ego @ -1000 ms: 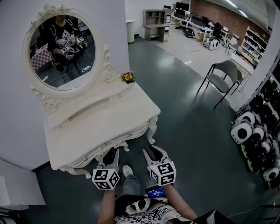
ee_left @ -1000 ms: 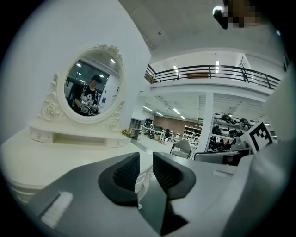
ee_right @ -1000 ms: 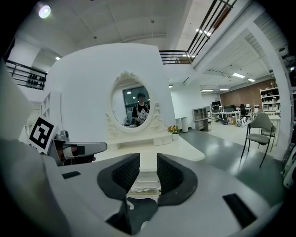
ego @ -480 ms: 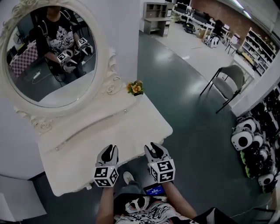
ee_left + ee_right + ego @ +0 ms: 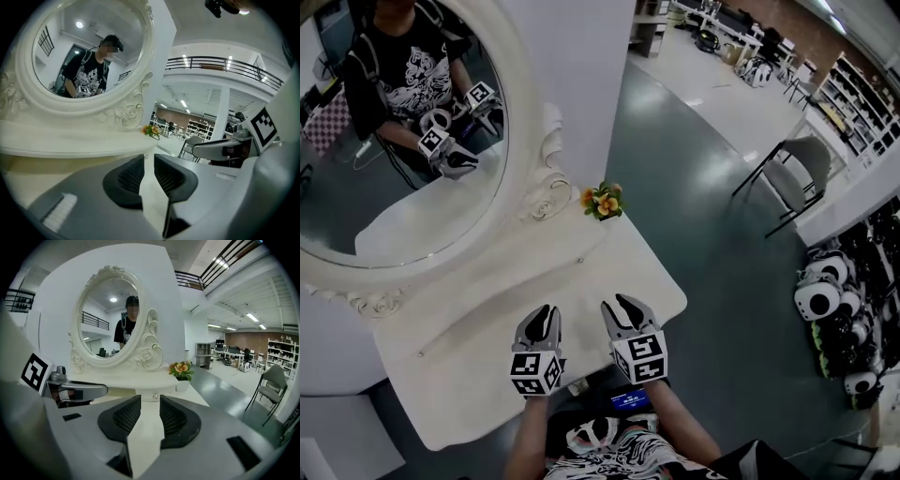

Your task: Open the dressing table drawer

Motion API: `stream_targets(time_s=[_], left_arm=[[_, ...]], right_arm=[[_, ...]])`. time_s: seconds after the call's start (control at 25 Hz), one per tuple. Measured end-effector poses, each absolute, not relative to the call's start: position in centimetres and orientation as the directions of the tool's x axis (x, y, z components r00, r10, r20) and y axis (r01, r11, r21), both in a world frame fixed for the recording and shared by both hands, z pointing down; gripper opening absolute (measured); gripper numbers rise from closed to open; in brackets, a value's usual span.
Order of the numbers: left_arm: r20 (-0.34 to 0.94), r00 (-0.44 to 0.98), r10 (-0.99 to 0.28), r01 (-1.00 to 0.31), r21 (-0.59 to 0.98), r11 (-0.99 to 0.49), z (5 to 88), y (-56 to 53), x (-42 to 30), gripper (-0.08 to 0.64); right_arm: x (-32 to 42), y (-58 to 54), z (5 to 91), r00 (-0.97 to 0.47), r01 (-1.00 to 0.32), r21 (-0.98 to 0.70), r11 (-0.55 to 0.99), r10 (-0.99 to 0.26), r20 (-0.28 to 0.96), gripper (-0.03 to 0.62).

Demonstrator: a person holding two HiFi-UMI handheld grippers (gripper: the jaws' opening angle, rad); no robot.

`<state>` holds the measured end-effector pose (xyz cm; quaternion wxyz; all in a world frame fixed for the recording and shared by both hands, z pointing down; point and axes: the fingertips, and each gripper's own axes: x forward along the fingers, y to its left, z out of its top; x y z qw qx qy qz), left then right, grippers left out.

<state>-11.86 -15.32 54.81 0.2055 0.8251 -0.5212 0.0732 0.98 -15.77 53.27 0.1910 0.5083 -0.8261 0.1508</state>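
Both grippers have advanced over the white worktop [image 5: 478, 380]. The left hand-held gripper [image 5: 543, 315] hovers with jaws slightly parted, empty. The right hand-held gripper [image 5: 619, 305] is opening, nothing between its jaws. Ahead, the knobbed drawer [image 5: 152, 396] sits shut in the ledge beneath the mirror [image 5: 394, 159].

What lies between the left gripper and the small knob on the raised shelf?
Only bare white tabletop; the left gripper is short of the knob, as head and left gripper views show.

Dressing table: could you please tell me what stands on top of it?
An oval mirror in a carved frame at the back, a small flowerpot beside it. The tabletop hides the front panel below.
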Motion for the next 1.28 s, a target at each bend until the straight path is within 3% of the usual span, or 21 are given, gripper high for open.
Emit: stream_targets(time_s=[0.68, 1.28], left_arm=[[0.423, 0.407, -0.809, -0.906, 0.298, -0.3, 60.3, -21.0, -11.1, 0.055], [0.486, 0.383, -0.786, -0.917, 0.306, -0.257, 62.9, -23.1, -11.6, 0.044]], right_arm=[[-1.0, -23.2, 60.1, -0.479, -0.839, -0.071, 0.539, -0.671, 0.566, 0.144], [-3.9, -27.9, 63.9, -0.515, -0.81, -0.089, 0.58, -0.631, 0.58, 0.153]])
